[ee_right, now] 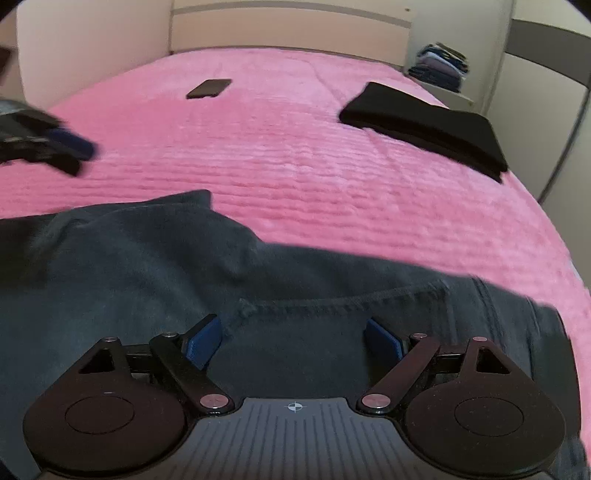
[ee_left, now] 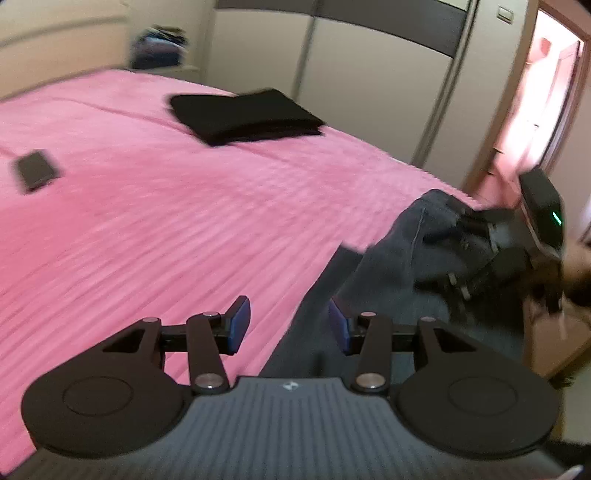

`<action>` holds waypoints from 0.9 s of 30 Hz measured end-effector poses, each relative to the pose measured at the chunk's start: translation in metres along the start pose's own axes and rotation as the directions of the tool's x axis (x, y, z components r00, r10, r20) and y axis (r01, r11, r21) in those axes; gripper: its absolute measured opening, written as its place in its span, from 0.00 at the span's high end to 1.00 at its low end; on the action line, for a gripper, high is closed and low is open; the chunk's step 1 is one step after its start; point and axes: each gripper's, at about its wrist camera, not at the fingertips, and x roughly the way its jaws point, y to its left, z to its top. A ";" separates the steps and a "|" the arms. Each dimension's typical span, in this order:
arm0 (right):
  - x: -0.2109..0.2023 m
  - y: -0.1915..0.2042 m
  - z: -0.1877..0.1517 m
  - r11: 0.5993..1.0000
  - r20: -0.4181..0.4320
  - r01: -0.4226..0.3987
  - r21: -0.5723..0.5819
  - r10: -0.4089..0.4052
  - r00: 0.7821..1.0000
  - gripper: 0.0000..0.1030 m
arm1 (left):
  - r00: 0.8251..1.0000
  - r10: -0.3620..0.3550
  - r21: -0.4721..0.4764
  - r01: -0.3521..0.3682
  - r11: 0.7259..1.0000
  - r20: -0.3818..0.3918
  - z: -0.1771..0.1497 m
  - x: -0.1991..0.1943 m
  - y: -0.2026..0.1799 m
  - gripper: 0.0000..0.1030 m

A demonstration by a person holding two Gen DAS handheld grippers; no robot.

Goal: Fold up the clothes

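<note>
Dark grey jeans [ee_right: 147, 266] lie crumpled along the near edge of the pink bed [ee_right: 295, 166]. My right gripper [ee_right: 293, 343] hovers over their stitched seam, jaws wide open and nothing pressed between the blue pads. In the left wrist view the jeans [ee_left: 399, 258] sit at the right, with the right gripper [ee_left: 465, 254] blurred above them. My left gripper [ee_left: 289, 326] is open over the jeans' edge and the bedspread, holding nothing. It shows as a blur at the left of the right wrist view [ee_right: 48, 147].
A folded black garment [ee_left: 247, 114] lies toward the far right of the bed [ee_right: 424, 125]. A dark phone [ee_right: 208, 88] rests near the headboard [ee_right: 288, 26]. A stack of clothes [ee_right: 441, 66] sits on a nightstand. Wardrobe doors [ee_left: 369, 74] and a lit doorway [ee_left: 546, 103] lie beyond.
</note>
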 end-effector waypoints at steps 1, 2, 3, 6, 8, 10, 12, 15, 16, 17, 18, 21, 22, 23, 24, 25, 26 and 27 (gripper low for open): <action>-0.002 -0.002 -0.003 1.000 0.004 0.003 -0.008 -0.003 1.000 0.18 | 1.000 -0.024 0.003 0.024 1.000 -0.015 0.009 0.019 -0.003 0.60; -0.004 -0.003 -0.006 1.000 0.009 0.003 -0.013 -0.003 1.000 0.18 | 0.998 -0.046 0.001 0.046 0.999 -0.031 0.015 0.033 -0.005 0.60; -0.006 -0.003 -0.007 1.000 0.014 0.002 -0.016 -0.002 1.000 0.18 | 0.995 -0.079 -0.003 0.079 0.997 -0.054 0.021 0.048 -0.008 0.60; -0.011 -0.006 -0.009 1.000 0.031 -0.002 -0.029 0.003 1.000 0.18 | 0.979 -0.150 -0.012 0.150 0.989 -0.135 0.029 0.083 -0.013 0.63; -0.012 -0.008 -0.011 0.999 0.044 -0.013 -0.034 0.014 0.999 0.18 | 0.967 -0.195 -0.036 0.191 0.981 -0.166 0.031 0.096 -0.014 0.83; -0.012 -0.009 -0.012 0.999 0.058 -0.028 -0.029 0.029 0.998 0.18 | 0.957 -0.236 -0.086 0.224 0.971 -0.170 0.033 0.096 -0.009 0.88; -0.014 -0.012 -0.014 0.999 0.072 -0.043 -0.018 0.045 0.996 0.18 | 0.954 -0.265 -0.136 0.246 0.960 -0.141 0.033 0.088 -0.002 0.95; -0.015 -0.015 -0.015 0.998 0.083 -0.060 -0.006 0.060 0.995 0.18 | 0.953 -0.300 -0.300 0.276 0.913 -0.036 0.029 0.079 0.026 0.96; -0.015 -0.015 -0.015 0.998 0.085 -0.063 -0.005 0.063 0.994 0.18 | 0.956 -0.294 -0.327 0.270 0.906 -0.024 0.032 0.078 0.032 0.96; -0.016 -0.015 -0.015 0.998 0.086 -0.065 -0.006 0.065 0.994 0.18 | 0.958 -0.287 -0.339 0.262 0.904 -0.025 0.033 0.079 0.036 0.96; -0.016 -0.015 -0.016 0.998 0.087 -0.066 -0.005 0.067 0.994 0.18 | 0.957 -0.288 -0.343 0.259 0.903 -0.037 0.035 0.082 0.036 0.96; -0.017 -0.017 -0.016 0.998 0.089 -0.069 -0.004 0.070 0.994 0.18 | 0.951 -0.296 -0.335 0.252 0.908 -0.088 0.042 0.093 0.031 0.89; -0.018 -0.017 -0.016 0.998 0.089 -0.067 -0.004 0.067 0.994 0.18 | 0.949 -0.295 -0.317 0.247 0.916 -0.112 0.044 0.096 0.027 0.82; -0.018 -0.017 -0.015 0.998 0.089 -0.065 -0.004 0.065 0.994 0.18 | 0.944 -0.302 -0.299 0.252 0.920 -0.133 0.045 0.099 0.022 0.81; -0.018 -0.017 -0.015 0.998 0.089 -0.062 -0.004 0.062 0.994 0.18 | 0.939 -0.308 -0.284 0.257 0.923 -0.150 0.044 0.100 0.018 0.81; -0.019 -0.016 -0.015 0.998 0.089 -0.059 -0.008 0.060 0.994 0.18 | 0.935 -0.313 -0.271 0.261 0.926 -0.167 0.043 0.101 0.015 0.81; -0.019 -0.015 -0.014 0.998 0.090 -0.055 -0.015 0.056 0.994 0.18 | 0.934 -0.309 -0.260 0.258 0.930 -0.180 0.042 0.102 0.012 0.83; -0.019 -0.015 -0.013 0.998 0.091 -0.051 -0.022 0.053 0.994 0.18 | 0.933 -0.304 -0.250 0.252 0.935 -0.193 0.040 0.103 0.010 0.87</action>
